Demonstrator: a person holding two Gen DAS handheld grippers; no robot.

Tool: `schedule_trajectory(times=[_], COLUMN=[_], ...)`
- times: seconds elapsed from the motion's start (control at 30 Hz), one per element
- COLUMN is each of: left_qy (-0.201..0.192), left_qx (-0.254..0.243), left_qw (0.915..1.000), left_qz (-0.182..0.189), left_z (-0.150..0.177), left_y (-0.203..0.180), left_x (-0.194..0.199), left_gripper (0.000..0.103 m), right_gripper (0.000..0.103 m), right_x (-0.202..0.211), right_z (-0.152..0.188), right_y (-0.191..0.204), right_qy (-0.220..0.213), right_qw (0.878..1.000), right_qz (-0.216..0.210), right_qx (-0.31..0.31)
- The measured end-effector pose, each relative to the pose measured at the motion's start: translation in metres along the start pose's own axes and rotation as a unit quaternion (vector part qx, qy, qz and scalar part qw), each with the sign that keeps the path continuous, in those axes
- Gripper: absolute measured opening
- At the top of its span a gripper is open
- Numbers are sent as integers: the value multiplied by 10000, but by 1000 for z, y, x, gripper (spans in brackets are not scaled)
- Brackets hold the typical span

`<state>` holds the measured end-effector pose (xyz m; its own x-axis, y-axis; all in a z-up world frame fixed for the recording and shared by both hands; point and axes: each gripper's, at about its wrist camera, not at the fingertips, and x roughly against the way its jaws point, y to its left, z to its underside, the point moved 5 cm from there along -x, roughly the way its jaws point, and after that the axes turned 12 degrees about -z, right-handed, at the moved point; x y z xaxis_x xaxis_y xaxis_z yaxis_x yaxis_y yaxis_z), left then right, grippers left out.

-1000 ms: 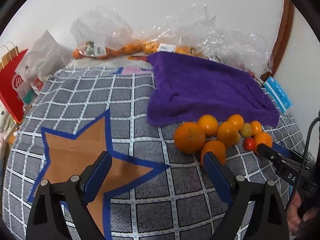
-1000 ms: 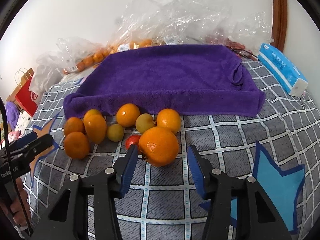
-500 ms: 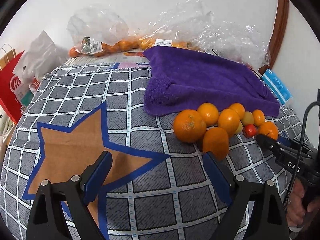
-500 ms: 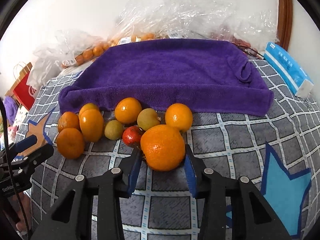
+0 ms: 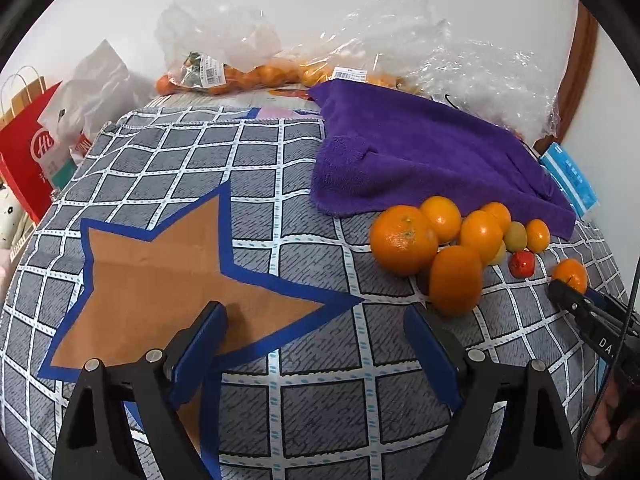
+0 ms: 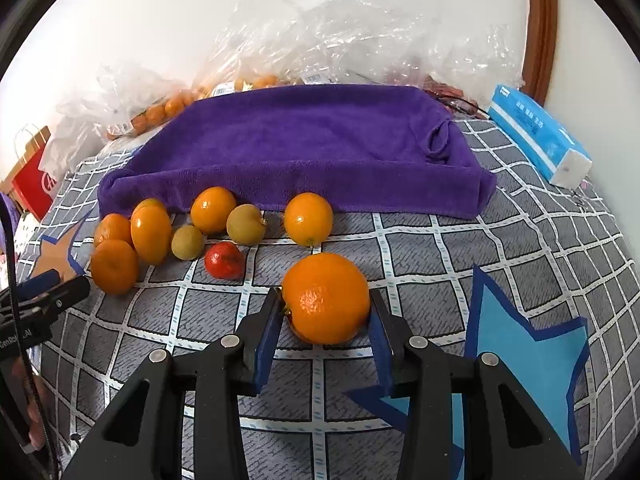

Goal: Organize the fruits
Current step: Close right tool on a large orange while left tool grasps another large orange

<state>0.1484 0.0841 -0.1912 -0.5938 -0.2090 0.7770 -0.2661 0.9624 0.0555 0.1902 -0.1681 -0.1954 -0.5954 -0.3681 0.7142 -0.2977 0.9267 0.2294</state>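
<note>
My right gripper [image 6: 325, 320] is shut on a large orange [image 6: 326, 298], held just above the checked cloth [image 6: 400, 248], apart from the fruit pile. The pile lies along the front edge of a purple towel [image 6: 312, 144]: several oranges [image 6: 150, 234], two yellow-green fruits [image 6: 245, 224] and one small red fruit [image 6: 223, 260]. My left gripper [image 5: 316, 344] is open and empty over the brown star patch [image 5: 160, 276], left of the pile's big orange [image 5: 402, 240]. The right gripper's fingertips [image 5: 568, 296] show at the left view's right edge with the orange [image 5: 570, 276].
Clear plastic bags [image 6: 340, 40] with more oranges [image 5: 240, 78] lie behind the towel against the wall. A blue tissue pack [image 6: 536, 134] sits at the right. A red paper bag [image 5: 32, 160] stands off the left edge. A light blue star patch [image 6: 520, 344] lies at front right.
My right gripper closed on the large orange and drew it back from the pile. My left gripper pulled back and stays open.
</note>
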Motion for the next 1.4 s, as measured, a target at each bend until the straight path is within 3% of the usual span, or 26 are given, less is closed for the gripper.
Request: schedule_trajectory(times=[0.57, 0.8, 0.97, 1.23, 1.4], left_qy=[105, 84, -53, 66, 175], left_qx=[-207, -101, -211, -107, 12], left_qw=[9997, 9989, 9984, 9959, 9956], left_qz=[-82, 454, 525, 901, 922], left_z=[1, 1, -3, -6, -11], left_y=[-5, -16, -28, -51, -61], left_x=[-1, 15, 23, 20, 12], left_gripper=[88, 88, 88, 88, 76], right_gripper=[41, 41, 42, 41, 41], right_x=[-4, 3, 10, 23, 27], right_z=[2, 3, 5, 10, 13], right_y=[-1, -6, -17, -31, -34], right_qy=[58, -54, -121, -223, -260], right_qw=[9999, 9997, 9993, 9989, 9988], right_qz=[-13, -94, -88, 54, 58], right_qx=[-122, -217, -354, -414, -414])
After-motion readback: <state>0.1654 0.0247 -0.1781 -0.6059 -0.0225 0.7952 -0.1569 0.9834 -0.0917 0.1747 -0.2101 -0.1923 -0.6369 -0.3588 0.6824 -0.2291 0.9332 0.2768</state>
